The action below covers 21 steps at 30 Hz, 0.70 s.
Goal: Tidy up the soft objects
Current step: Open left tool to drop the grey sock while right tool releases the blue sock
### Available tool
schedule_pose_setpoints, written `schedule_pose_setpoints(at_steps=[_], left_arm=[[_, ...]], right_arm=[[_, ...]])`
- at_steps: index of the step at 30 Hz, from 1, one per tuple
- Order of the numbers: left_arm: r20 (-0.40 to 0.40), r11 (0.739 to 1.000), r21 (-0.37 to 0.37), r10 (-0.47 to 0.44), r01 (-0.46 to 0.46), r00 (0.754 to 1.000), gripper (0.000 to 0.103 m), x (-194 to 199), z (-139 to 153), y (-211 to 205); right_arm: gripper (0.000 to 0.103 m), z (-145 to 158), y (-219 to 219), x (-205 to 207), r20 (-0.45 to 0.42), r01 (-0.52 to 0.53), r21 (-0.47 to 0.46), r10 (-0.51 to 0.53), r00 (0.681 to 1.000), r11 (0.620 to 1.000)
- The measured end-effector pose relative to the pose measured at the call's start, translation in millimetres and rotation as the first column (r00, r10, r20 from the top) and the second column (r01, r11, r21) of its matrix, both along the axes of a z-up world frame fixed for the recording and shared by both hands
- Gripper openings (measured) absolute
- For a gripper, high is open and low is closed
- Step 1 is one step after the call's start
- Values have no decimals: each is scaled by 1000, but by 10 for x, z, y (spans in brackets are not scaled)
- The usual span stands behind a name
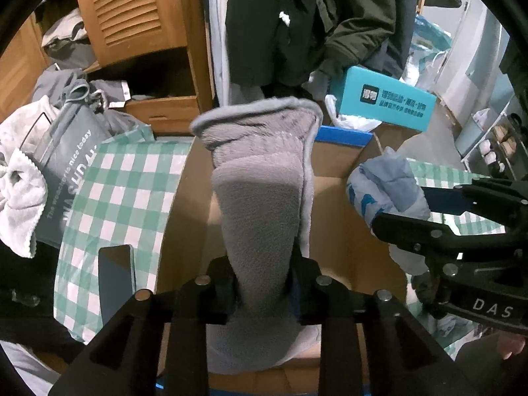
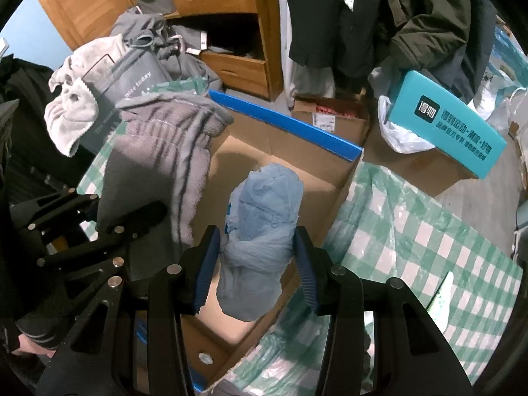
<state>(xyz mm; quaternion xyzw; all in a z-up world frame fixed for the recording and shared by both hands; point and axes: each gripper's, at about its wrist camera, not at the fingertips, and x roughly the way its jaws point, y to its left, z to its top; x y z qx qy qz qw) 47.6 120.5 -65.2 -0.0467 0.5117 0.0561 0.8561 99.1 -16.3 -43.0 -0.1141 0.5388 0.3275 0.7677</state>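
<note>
— Two soft things hang over our open cardboard box [image 2: 333,165]: a fuzzy grey towel [image 1: 260,198] with dark stripes, folded into a long bundle, and a crumpled pale blue bag [image 2: 260,231] knotted at its middle.

— We see the towel's long axis run straight away from our left tool [image 1: 264,293], hemmed end farthest out, above the box floor.

— Our left tool's pads flank the towel's near end; we cannot tell whether they press it.

— Our right tool [image 2: 255,264] clenches the blue bag at the knot, bag pointing forward over the box, beside the green checked cloth [image 2: 429,247].
</note>
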Motion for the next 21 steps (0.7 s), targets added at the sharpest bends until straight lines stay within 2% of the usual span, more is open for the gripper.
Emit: schedule_pose_setpoints(at_steps=[4,5,6,8,10,21], left_arm=[[1,1000,0,12,-12,1000,37,-2,-5,22],[8,1000,9,14,-14,1000,41,-9,13,20],[12,1000,18,15,-15,1000,47,-12,22,18],[23,999,34,19,-20,1000,53,-23,45,21],[29,999,33,17,-18,999,53,-31,63,20],[30,999,45,-18,17,999,56,-35,133,-115]], right_arm=[[48,-19,25,-1,1,-6,-8,6,1000,1000],[49,-20,29,-4,1,-8,-11,8,1000,1000],[52,-25,32,-4,2,-8,-12,9,1000,1000],[58,-29,27,-6,5,-9,-14,9,1000,1000],[61,-38,8,-1,8,-5,-14,5,1000,1000],[64,6,-210,-19,10,29,-12,-29,1000,1000]])
